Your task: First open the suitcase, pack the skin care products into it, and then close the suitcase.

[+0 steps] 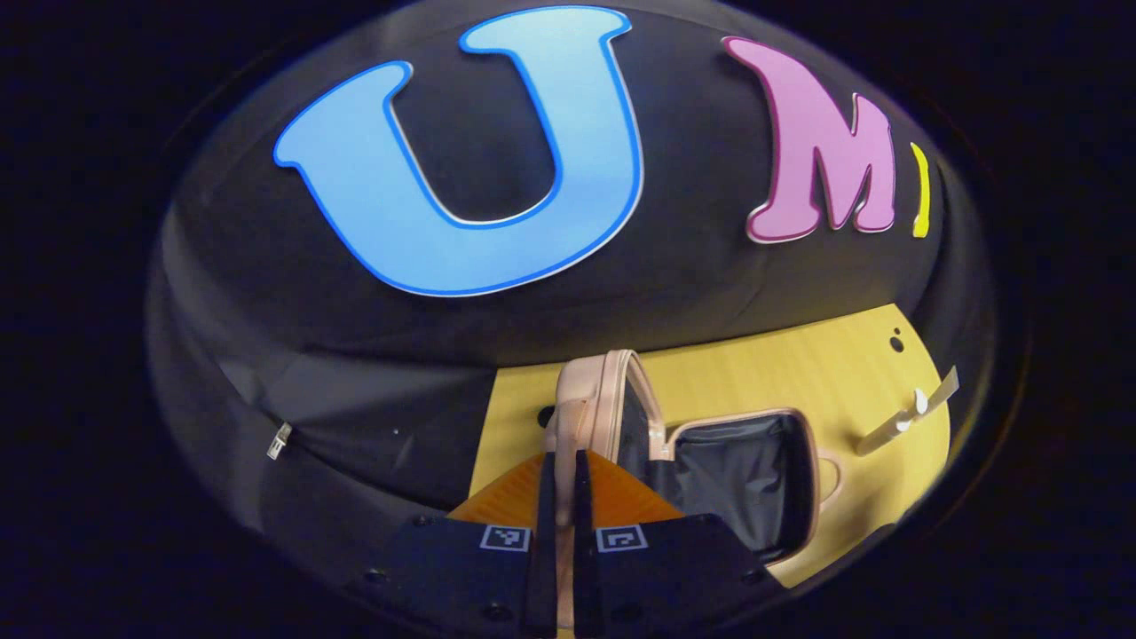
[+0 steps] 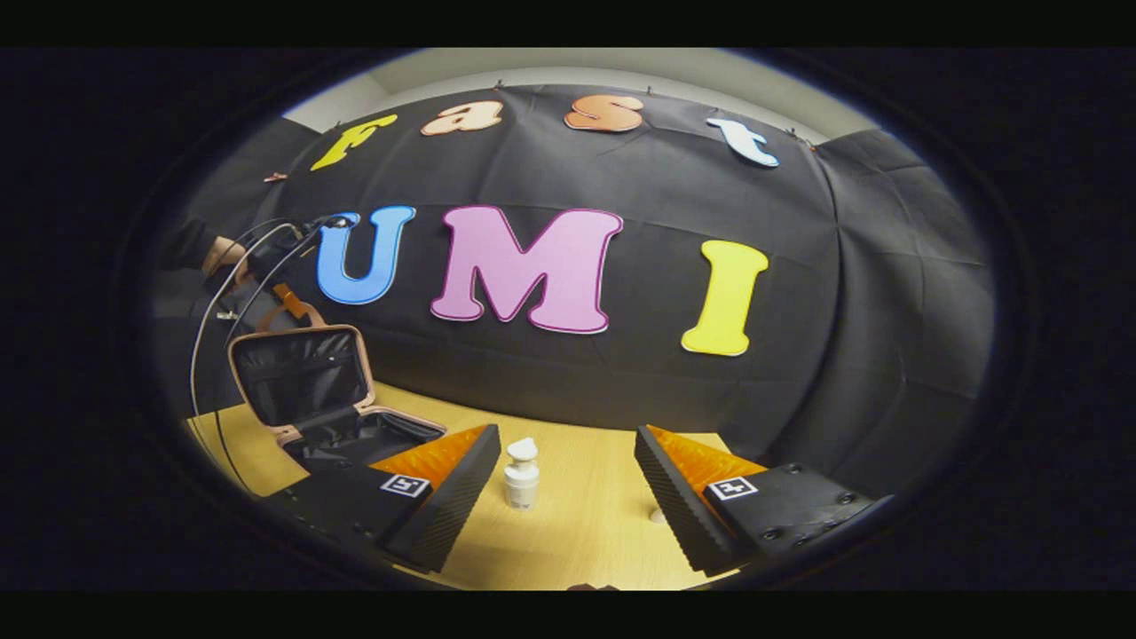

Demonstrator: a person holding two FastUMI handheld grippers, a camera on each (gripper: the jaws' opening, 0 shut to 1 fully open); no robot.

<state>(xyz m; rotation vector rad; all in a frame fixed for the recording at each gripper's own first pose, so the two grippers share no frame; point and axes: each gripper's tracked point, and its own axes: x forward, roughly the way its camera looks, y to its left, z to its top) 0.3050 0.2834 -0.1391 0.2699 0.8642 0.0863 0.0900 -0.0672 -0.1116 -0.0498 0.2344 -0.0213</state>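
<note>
At the left end of the worktop (image 2: pixel 568 532) stands the suitcase (image 2: pixel 306 390), a small pink case with a dark lining. Its lid (image 2: pixel 302 373) is raised nearly upright and its lower half lies flat near the worktop's back edge. The left claw (image 1: pixel 557 484) has its two fingers pressed close together on the rim of that lid, so it seems to be pinching the lid edge to keep the case propped open; the thin strip between the fingers is hard to make out, so the grip itself is a judgement. In the right gripper view the same claw shows far off above the lid, held by a hand (image 2: pixel 222 257) with cables trailing down.

Moving right, a small white bottle (image 2: pixel 521 475), the skin care product, stands upright on bare wood towards the middle of the worktop, well apart from the case. The right claw (image 2: pixel 568 484) is spread wide with nothing between its fingers, and the bottle sits just inside the left finger, which suggests a grasp being lined up.

The left gripper view looks down into the empty lower half, where nothing is packed, and shows the bottle off near the worktop's right edge. The right gripper view gives the lid's lined inside and the bottle's stance.
</note>
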